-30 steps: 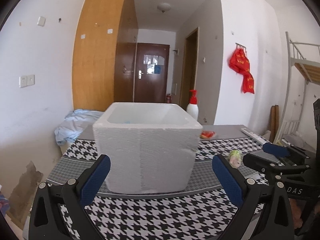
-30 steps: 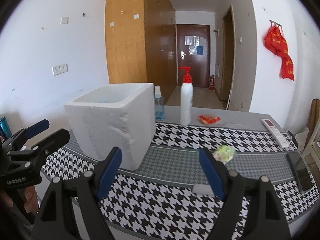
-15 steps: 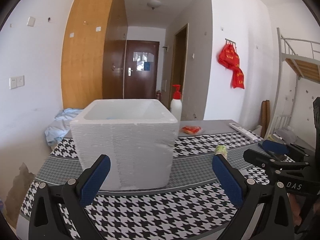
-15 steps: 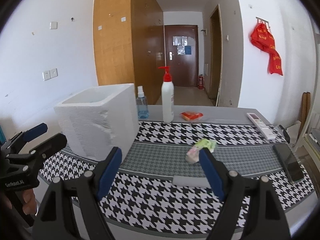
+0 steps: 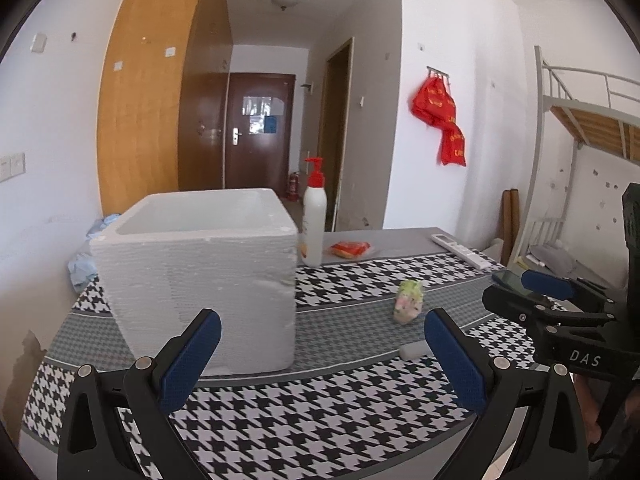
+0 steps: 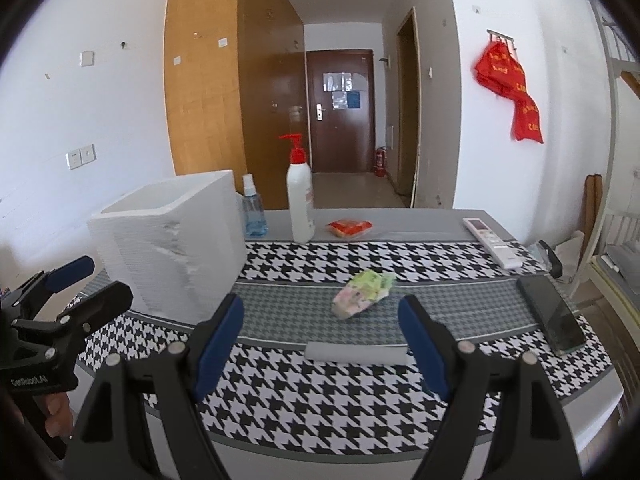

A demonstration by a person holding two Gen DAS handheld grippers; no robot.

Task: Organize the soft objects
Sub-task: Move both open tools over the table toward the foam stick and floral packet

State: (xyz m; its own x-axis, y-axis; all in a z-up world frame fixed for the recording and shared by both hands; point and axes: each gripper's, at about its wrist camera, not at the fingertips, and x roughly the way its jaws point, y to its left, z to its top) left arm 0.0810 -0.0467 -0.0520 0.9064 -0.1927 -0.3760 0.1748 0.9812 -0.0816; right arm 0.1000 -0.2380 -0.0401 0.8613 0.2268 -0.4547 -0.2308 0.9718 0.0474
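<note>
- Swinging right, both views now bring the green soft packet and white roll between the right gripper fingers' line.
- Left gripper and right: jaws wide, empty; foam box waits.

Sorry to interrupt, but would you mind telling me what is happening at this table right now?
A person holds two tongs over a houndstooth-covered table, and both are open and empty. The right tongs face a crumpled green-and-pink soft item and a white foam strip lying loose on the cloth. The left tongs point at the white foam box. Nothing has been picked up yet.
</note>
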